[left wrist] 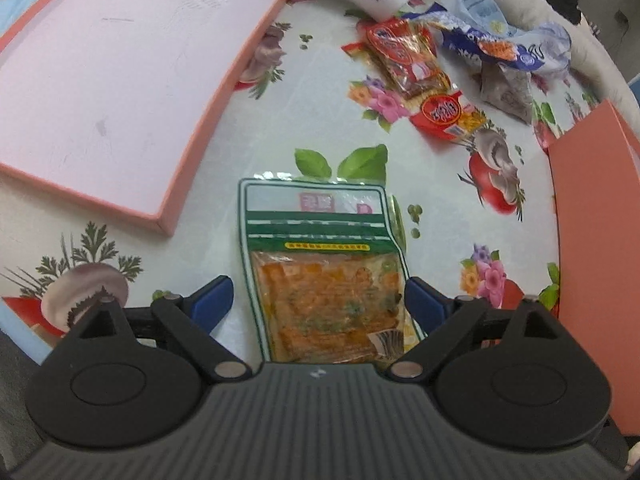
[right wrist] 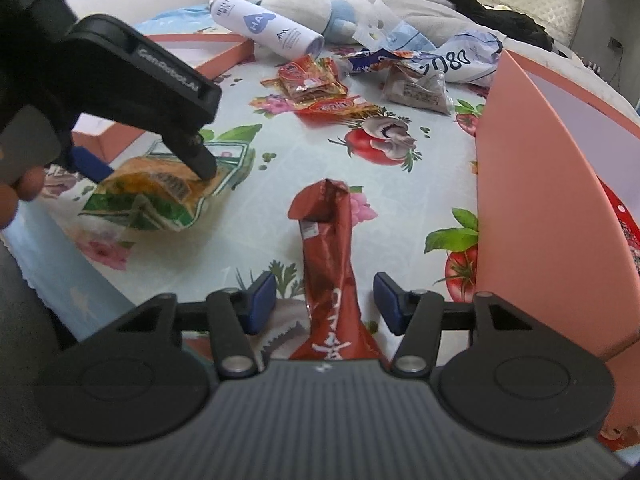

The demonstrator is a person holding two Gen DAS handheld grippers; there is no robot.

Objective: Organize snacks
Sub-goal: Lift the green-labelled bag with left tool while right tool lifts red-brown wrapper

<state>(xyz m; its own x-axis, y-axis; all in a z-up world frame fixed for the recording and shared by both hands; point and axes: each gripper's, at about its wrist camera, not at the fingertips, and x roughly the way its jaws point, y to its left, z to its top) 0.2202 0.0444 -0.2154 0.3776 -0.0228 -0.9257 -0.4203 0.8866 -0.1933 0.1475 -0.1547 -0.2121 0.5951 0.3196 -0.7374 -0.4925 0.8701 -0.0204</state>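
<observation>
A green-and-white snack pouch (left wrist: 324,268) with orange contents lies on the floral tablecloth between the open jaws of my left gripper (left wrist: 318,300); the blue pads stand just beside its edges. The right wrist view shows that gripper (right wrist: 152,160) straddling the pouch (right wrist: 160,196). My right gripper (right wrist: 325,300) is open around a long red snack packet (right wrist: 326,256), with gaps on both sides. An empty pink box lid (left wrist: 100,80) lies at the left. Red snack packs (left wrist: 408,60) lie farther back.
A salmon box wall (right wrist: 532,184) stands at the right. A white spray bottle (right wrist: 268,26), blue-white bags (right wrist: 460,56), a grey pouch (right wrist: 420,88) and a plush toy lie at the table's far end. Bedding lies beyond.
</observation>
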